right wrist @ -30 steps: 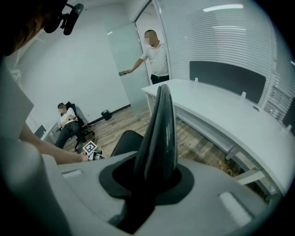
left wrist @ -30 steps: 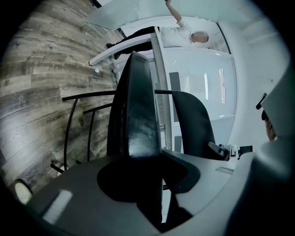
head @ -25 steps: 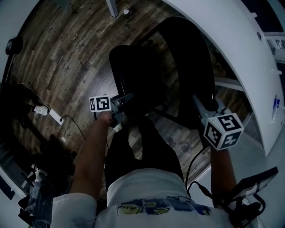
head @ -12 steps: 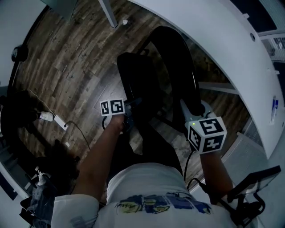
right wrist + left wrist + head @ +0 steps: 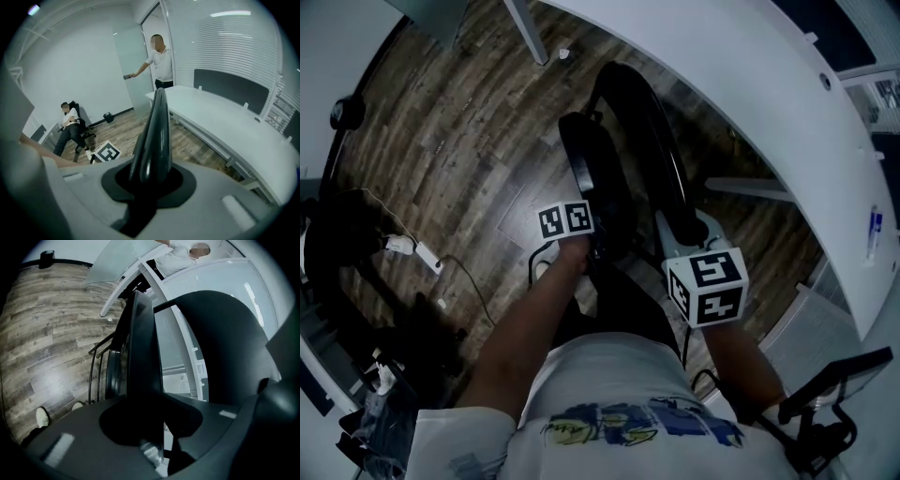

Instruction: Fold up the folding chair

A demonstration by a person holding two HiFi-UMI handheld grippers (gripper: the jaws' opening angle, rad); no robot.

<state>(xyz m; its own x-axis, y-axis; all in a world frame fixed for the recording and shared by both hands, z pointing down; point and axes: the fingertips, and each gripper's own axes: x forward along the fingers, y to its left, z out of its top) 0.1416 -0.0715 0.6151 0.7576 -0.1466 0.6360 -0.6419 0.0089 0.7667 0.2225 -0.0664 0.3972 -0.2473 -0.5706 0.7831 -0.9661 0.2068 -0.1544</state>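
Since the earlier frame the seat (image 5: 592,164) of the folding chair (image 5: 642,112) is swung up nearly against the backrest (image 5: 664,173), with the left tool (image 5: 598,246) carried up with it. The left tool is clamped on the seat edge and the right tool (image 5: 682,225) on the backrest top. The chair is stood on the wood floor (image 5: 459,141) beside the white counter (image 5: 750,94).

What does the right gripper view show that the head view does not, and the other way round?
Only the right gripper view: a standing person at a door and a seated person near the wall. Only the head view: the gripper holder's forearms and a power strip with its cable. Both: the black folding chair, the white desk, the wooden floor and the left gripper with its marker cube.
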